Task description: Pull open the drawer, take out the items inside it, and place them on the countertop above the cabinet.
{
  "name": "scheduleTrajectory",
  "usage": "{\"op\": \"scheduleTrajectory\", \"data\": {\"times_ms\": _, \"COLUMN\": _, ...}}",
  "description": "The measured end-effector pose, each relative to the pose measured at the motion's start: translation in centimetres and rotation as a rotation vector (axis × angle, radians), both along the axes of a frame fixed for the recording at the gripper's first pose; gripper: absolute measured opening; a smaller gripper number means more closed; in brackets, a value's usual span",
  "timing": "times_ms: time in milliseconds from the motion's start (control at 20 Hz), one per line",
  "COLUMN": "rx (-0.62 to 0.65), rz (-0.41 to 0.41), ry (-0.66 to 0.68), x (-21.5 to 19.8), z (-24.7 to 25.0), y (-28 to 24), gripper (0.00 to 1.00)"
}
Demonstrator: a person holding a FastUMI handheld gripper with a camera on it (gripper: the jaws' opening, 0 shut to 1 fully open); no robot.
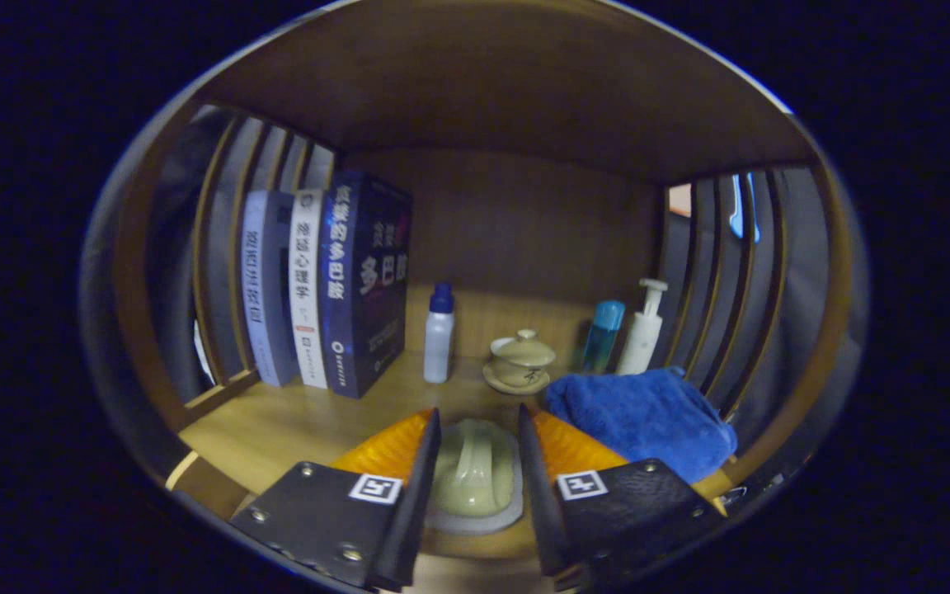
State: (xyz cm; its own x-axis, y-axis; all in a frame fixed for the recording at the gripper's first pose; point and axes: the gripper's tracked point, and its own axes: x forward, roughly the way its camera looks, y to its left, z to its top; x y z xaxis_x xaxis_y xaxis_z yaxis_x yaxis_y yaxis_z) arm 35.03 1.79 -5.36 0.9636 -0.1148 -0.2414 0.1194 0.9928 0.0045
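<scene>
A pale green ceramic piece (475, 474) with a raised ridge and a grey rim sits between my fingers, low over the front of the wooden countertop (277, 429). My gripper (479, 421) is closed around it, and both fingers touch its sides. Whether it rests on the wood or hangs just above it, I cannot tell. Just beyond the fingertips stands a small lidded teacup on a saucer (520, 361). A folded blue towel (644, 417) lies beside the right finger.
Upright books (335, 289) stand at the back left. A white bottle with a blue cap (439, 334) stands ahead of the fingers. A blue bottle (603, 334) and a white pump bottle (644, 326) stand behind the towel. Slatted side walls and a wooden roof enclose the space.
</scene>
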Motion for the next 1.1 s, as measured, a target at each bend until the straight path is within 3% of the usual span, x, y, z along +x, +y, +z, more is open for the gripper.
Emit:
{"op": "scheduleTrajectory", "data": {"times_ms": 150, "rx": 0.008, "rz": 0.025, "ry": -0.055, "x": -4.1, "z": 2.4, "y": 0.4, "gripper": 0.79}}
{"op": "scheduleTrajectory", "data": {"times_ms": 400, "rx": 0.038, "rz": 0.053, "ry": -0.114, "x": -10.9, "z": 4.3, "y": 1.0, "gripper": 0.99}}
{"op": "scheduleTrajectory", "data": {"times_ms": 750, "rx": 0.032, "rz": 0.026, "ry": -0.132, "x": -21.3, "z": 2.5, "y": 0.9, "gripper": 0.99}}
{"op": "scheduleTrajectory", "data": {"times_ms": 1100, "rx": 0.047, "rz": 0.024, "ry": -0.078, "x": -28.2, "z": -2.5, "y": 3.4, "gripper": 0.99}}
